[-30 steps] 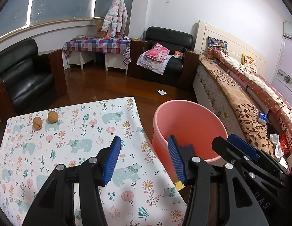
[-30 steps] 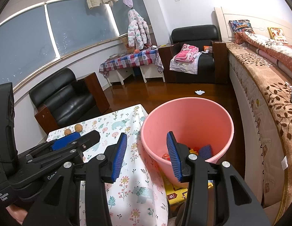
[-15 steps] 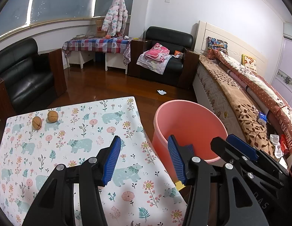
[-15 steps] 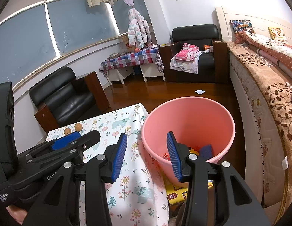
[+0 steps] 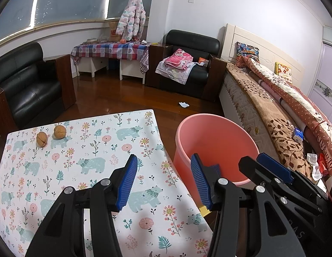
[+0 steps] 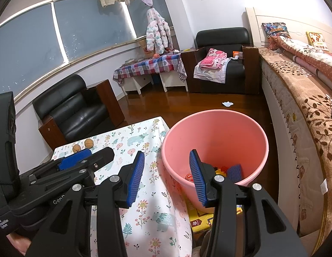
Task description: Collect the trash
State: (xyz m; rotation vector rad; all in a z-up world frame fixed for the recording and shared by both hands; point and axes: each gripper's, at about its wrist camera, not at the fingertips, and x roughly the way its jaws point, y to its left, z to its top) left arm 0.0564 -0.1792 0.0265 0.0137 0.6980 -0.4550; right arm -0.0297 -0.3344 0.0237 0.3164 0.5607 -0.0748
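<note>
On the far left stands a black sofa (image 5: pixel 27 85), with the floor between it and the desk (image 5: pixel 59 171), which wears a cloth printed with bears and flowers. Two walnuts (image 5: pixel 51 136) sit side by side near the desk's far left corner, well apart from both claws.

The left claw (image 5: pixel 163 182) hangs over the desk's right edge with its blue pads spread and nothing between them. Just beside it on the right, the right claw (image 6: pixel 166 177) is likewise spread and empty, its left pad over the cloth and its right pad in front of the bucket's near rim.

A pink bucket (image 6: pixel 215 132) stands on the floor just beside the desk's right side. Small red and yellow bits of trash (image 6: pixel 219 170) lie at its bottom, partly hidden by the claw's pad. A yellow printed box (image 6: pixel 200 220) lies on the floor against the bucket's base.

Beyond the bucket, a scrap of white paper (image 6: pixel 227 103) lies on the wooden floor, in front of a black armchair (image 6: pixel 221 64) piled with pink cloth. On the far right runs a bed (image 6: pixel 305 107) with a brown leaf-patterned cover.
</note>
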